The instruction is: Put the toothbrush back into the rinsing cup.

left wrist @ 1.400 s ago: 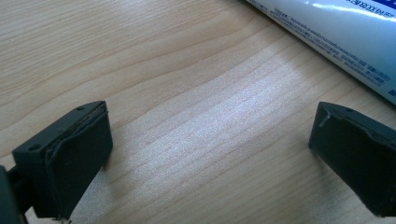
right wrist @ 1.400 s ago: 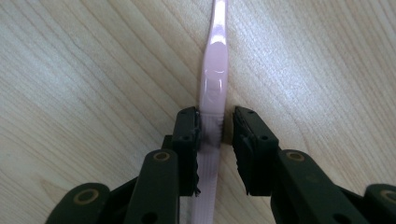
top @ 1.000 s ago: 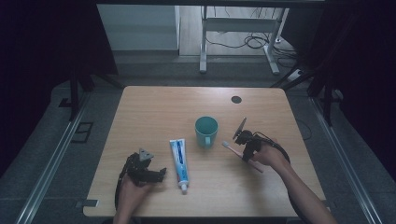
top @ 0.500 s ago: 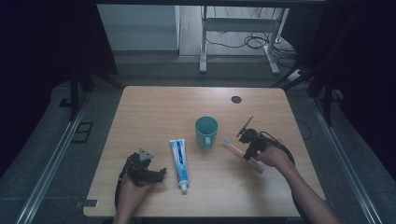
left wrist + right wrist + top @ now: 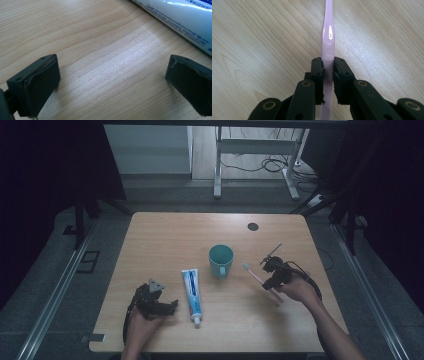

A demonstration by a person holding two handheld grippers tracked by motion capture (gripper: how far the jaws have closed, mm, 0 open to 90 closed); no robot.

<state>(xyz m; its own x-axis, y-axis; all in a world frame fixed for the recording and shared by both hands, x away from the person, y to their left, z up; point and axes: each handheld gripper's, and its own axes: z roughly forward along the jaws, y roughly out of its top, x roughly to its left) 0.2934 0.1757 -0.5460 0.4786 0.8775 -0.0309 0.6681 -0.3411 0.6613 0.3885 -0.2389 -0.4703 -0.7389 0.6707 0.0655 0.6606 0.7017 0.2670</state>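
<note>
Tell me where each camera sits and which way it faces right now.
High view: above the person's side, facing forward and down on the table; both forearms, left gripper, right gripper.
Left gripper view: on the left gripper, along open jaws toward the toothpaste.
Right gripper view: on the right gripper, jaws clamping the toothbrush.
Shared: the high view also shows the toothpaste and toothbrush.

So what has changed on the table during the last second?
The right gripper, shut on the pink toothbrush, has carried it a little to the right and up off the table. The left gripper, toothpaste tube and green cup stayed put.
</note>
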